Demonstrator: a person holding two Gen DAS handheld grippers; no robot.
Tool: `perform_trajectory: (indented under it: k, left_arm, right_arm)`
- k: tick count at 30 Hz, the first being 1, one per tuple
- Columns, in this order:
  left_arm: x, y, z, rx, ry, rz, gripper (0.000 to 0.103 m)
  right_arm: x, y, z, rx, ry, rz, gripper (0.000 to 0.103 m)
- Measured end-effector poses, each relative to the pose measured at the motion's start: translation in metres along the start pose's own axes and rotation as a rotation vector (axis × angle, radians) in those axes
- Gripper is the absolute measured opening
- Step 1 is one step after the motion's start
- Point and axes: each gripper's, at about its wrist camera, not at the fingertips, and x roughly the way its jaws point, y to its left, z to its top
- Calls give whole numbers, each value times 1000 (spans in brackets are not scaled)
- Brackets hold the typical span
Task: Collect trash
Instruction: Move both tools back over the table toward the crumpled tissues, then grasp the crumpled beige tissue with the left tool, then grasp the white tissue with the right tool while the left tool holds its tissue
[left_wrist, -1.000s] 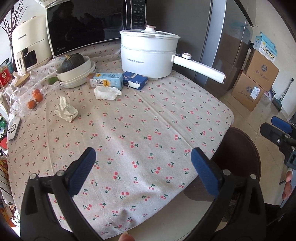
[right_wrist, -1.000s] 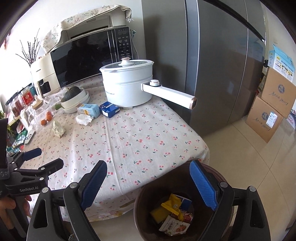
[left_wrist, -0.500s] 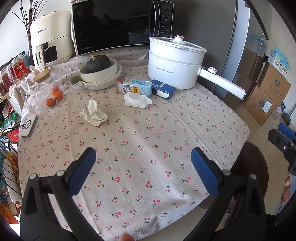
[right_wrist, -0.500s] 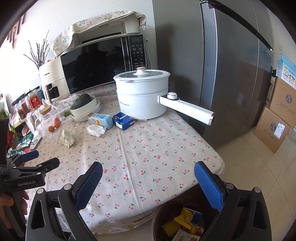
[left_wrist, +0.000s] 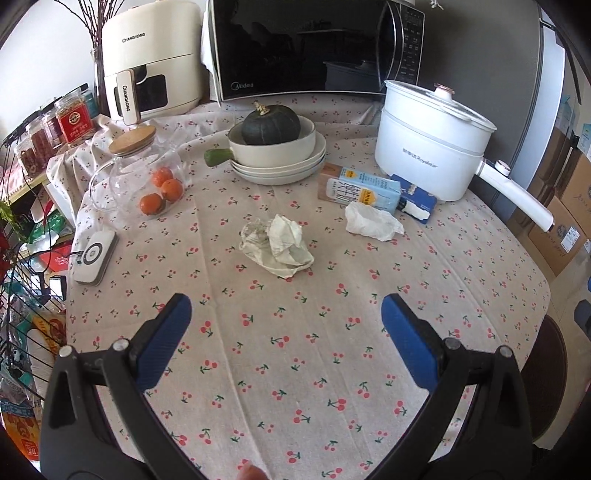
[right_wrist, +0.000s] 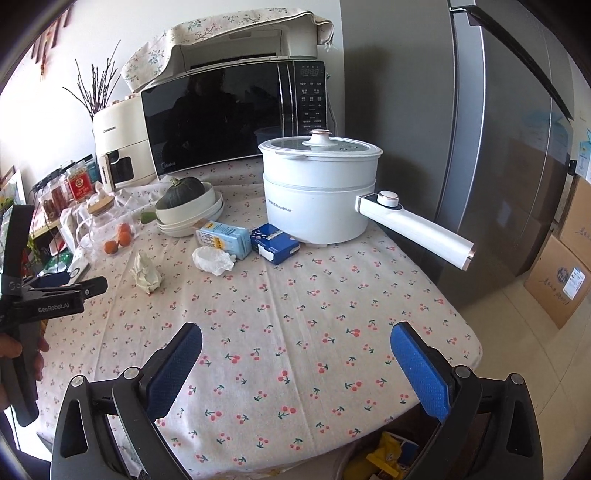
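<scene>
Both grippers advanced over table; left gripper (left_wrist: 286, 321) wide, empty, faces crumpled tissue (left_wrist: 277, 245). Right gripper (right_wrist: 295, 350) wide. Descend straddling wad, pinch centre.

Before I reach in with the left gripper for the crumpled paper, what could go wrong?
Both grippers are open and empty. Risks as I judge them:
1. The crumpled paper lies flat on the loose tablecloth; the left gripper may pinch cloth and drag it.
2. The white tissue touches the milk carton; grabbing it could catch the carton.
3. The pot handle juts out past the table edge; the right gripper could knock it.
</scene>
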Motion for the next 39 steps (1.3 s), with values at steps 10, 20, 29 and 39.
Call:
perform_trajectory:
  k: [10, 20, 29, 39]
  left_arm:
    - [83, 10, 10, 87, 37, -21, 102]
    - [126, 20, 19, -23, 43, -132, 83]
    - [130, 46, 30, -120, 54, -204, 46]
    - [121, 66, 25, -125, 60, -206, 39]
  right_arm:
    - [61, 22, 11, -62, 60, 42, 103]
    - [144, 54, 32, -24, 105, 93, 103]
    - [211, 98, 43, 24, 168, 127, 103]
    - [258, 136, 57, 60, 195, 115, 103]
